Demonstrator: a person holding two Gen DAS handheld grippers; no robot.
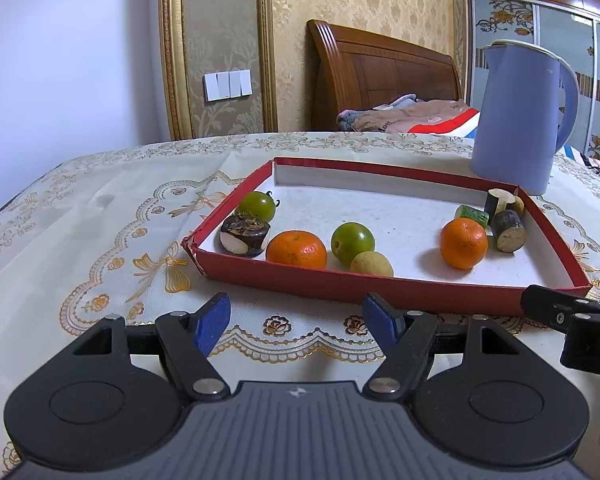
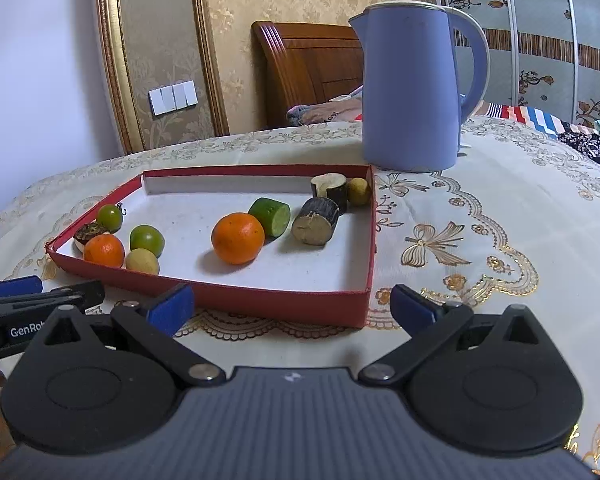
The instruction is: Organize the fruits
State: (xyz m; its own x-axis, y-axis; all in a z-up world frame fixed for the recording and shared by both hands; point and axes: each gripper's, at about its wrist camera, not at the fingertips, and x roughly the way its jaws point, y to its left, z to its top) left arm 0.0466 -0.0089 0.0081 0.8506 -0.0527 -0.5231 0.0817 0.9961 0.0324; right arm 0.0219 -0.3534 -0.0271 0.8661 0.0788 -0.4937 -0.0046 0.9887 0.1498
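Orange mandarin [image 2: 237, 238]: tray [image 2: 284, 300] centre, 12 o'clock of right tool [image 2: 288, 304]; light, firm, rolls easily; grip across widest girth. Both tools released, empty; left tool [image 1: 296, 320] short of tray.

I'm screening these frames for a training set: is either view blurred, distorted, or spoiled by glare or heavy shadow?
Left wrist view: sharp, fisheye bends the red tray edge and the walls, dark vignette at the top right corner. Right wrist view: equally sharp, the blue kettle bulges, light is soft and even, only faint shadows under the oranges, no glare.
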